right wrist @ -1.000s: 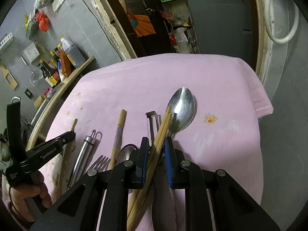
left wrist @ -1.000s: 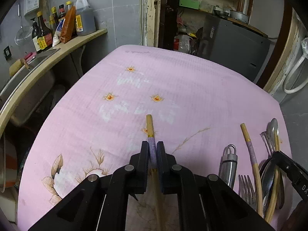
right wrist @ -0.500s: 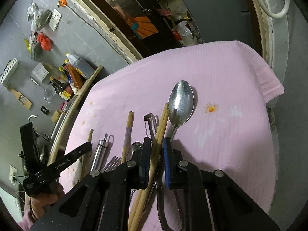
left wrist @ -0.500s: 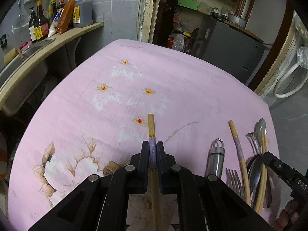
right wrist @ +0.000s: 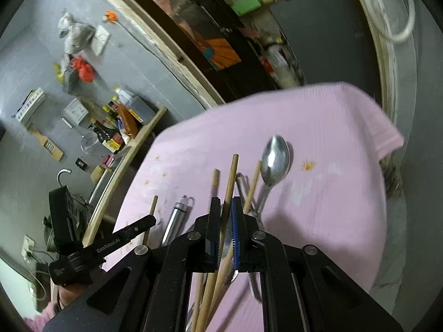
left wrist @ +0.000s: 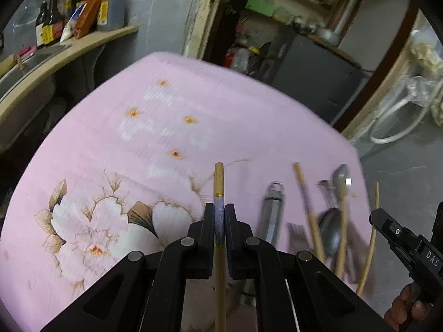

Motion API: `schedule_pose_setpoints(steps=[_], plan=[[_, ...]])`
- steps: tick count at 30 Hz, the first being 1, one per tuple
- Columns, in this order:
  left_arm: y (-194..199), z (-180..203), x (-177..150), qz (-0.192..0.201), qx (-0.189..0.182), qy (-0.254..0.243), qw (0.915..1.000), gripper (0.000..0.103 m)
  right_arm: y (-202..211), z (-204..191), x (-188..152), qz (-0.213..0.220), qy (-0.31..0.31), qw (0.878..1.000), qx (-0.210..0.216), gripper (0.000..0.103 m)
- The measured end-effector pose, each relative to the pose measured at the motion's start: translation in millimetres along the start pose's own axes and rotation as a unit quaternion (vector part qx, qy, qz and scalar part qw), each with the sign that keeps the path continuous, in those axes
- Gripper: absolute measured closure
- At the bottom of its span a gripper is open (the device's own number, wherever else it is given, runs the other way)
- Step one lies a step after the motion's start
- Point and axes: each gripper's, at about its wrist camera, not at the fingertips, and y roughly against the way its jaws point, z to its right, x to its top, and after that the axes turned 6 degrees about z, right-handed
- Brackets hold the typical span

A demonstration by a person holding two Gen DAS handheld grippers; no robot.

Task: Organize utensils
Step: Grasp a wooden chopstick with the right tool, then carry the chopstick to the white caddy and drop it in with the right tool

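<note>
Clamping one chopstick [left wrist: 219, 188] each, both grippers' fingers [left wrist: 209, 221] pinch tight; only the right view shows wall hooks.

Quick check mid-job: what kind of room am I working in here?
Most likely a home kitchen with a storage nook behind. A wooden counter shelf carries dark sauce bottles, a metal sink sits beside it, and steel spoons and bamboo chopsticks lie on the pink flowered tablecloth.

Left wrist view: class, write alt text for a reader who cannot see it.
The left gripper holds a purple-banded chopstick between its fingers, above a pink floral tablecloth. To the right lie a spoon, another chopstick and a metal cylinder, beside the right gripper.
</note>
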Motion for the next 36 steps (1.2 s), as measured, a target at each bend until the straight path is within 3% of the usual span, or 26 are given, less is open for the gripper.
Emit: schedule_pose_setpoints(steps=[7,13,16,21,25,29,36], plan=[[55.2,16.1,-0.6,0.059,-0.063,-0.019,0.9961,0.096,64.1,-45.4,11.4,0.065,0.084,0.994,-0.037,0.096],[115.8,20.2,-10.0,0.125,-0.117,-0.032,0.9848,0.096,128.6,-110.5,-1.6,0.141,0.170,0.970,-0.099,0.097],[143.5,17.3,-14.9,0.146,-0.143,-0.037,0.9782,0.096,158.3,-138.1,-12.3,0.170,0.180,0.961,-0.123,0.097],[191.5,6.2,-16.5,0.164,-0.182,-0.045,0.9684,0.096,195.5,-173.6,-26.7,0.192,0.174,0.956,-0.138,0.098],[228.8,-12.5,-15.5,0.182,-0.202,-0.036,0.9618,0.096,218.8,-208.1,-36.6,0.213,0.178,0.951,-0.138,0.098],[264.6,-37.0,-8.7,0.203,-0.209,-0.025,0.9563,0.096,241.2,-249.2,-41.5,0.232,0.175,0.950,-0.110,0.098],[320.0,-92.3,10.5,0.249,-0.194,-0.015,0.9489,0.096,254.2,-319.7,-51.8,0.262,0.193,0.944,-0.053,0.098]])
